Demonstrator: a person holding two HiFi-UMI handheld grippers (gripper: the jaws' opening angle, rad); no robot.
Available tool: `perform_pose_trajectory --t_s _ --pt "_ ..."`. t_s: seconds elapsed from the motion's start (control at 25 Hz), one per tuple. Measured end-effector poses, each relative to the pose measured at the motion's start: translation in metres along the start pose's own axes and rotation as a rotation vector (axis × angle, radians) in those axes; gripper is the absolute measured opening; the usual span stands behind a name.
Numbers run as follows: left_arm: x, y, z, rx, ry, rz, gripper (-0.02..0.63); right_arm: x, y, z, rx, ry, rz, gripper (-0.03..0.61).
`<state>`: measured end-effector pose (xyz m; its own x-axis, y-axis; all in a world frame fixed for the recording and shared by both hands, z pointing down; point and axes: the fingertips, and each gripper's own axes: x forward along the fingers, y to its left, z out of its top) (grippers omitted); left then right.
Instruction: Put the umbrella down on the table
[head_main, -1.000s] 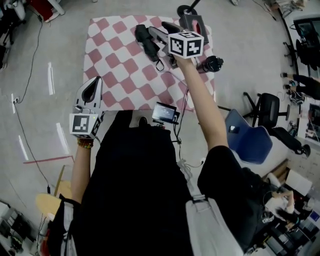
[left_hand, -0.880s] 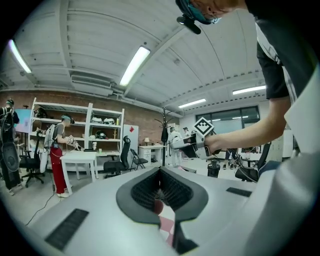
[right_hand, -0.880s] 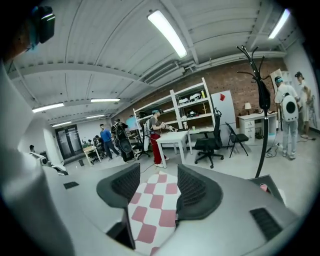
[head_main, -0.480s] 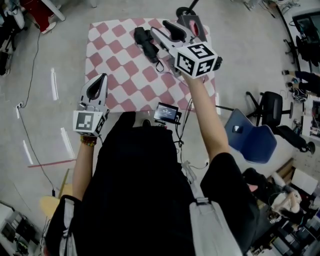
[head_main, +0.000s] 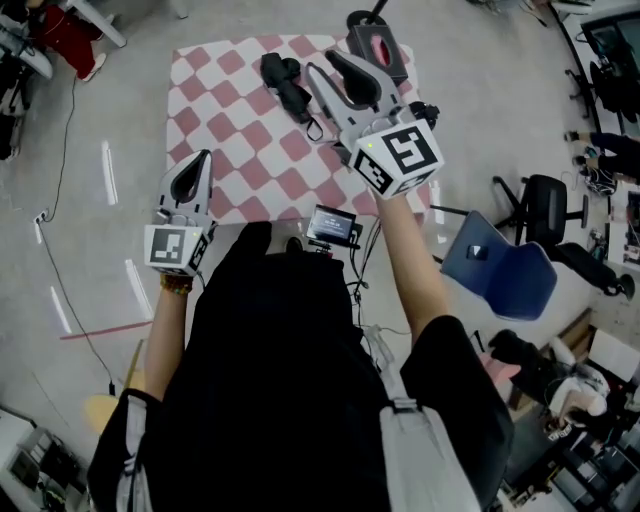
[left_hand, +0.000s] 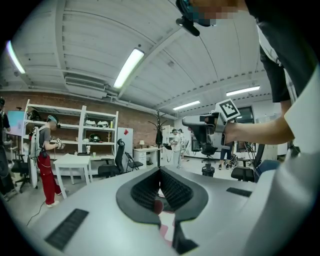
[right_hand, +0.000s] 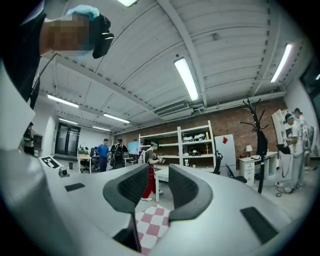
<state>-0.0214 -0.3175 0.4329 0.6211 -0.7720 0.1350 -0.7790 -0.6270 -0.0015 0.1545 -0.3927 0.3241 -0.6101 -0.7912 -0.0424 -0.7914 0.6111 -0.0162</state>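
Observation:
The folded black umbrella (head_main: 285, 85) lies on the table's pink-and-white checkered cloth (head_main: 230, 110), its strap trailing toward the near side. My right gripper (head_main: 335, 72) hovers just right of it, lifted off the table and not touching it. Its jaws have just been closing and stand apart, nothing between them; in the right gripper view the right gripper (right_hand: 159, 172) shows only the cloth (right_hand: 152, 220) beneath. My left gripper (head_main: 198, 160) hangs at the table's near left edge. In the left gripper view the left gripper (left_hand: 160, 171) has its pads touching, empty.
A dark case with a pink inside (head_main: 378, 50) sits at the table's far right. A black cylindrical object (head_main: 425, 110) rests at the right edge. A small screen device (head_main: 330, 225) is at the near edge. A blue chair (head_main: 495, 265) and a black office chair (head_main: 540, 205) stand to the right.
My right gripper has risen off the umbrella and drawn back toward me, turning as it went, its jaws narrower. The umbrella stays on the cloth. The left gripper barely shifted.

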Motion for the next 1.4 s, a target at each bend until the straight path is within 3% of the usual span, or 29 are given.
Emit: perform_pose_trajectory --t_s 0.56,0.92,1.4 --pt "0.007 -0.017 0.019 0.022 -0.037 -0.026 0.014 -0.044 0.036 0.008 -0.096 -0.042 -0.025 0.103" --pt "0.006 -0.029 0.026 0.012 -0.058 -0.040 0.014 -0.059 0.059 -0.007 -0.086 -0.085 -0.040 0.084" --pt "0.007 -0.037 0.017 -0.010 -0.049 -0.045 0.014 -0.076 0.058 -0.035 -0.085 -0.052 -0.084 0.058"
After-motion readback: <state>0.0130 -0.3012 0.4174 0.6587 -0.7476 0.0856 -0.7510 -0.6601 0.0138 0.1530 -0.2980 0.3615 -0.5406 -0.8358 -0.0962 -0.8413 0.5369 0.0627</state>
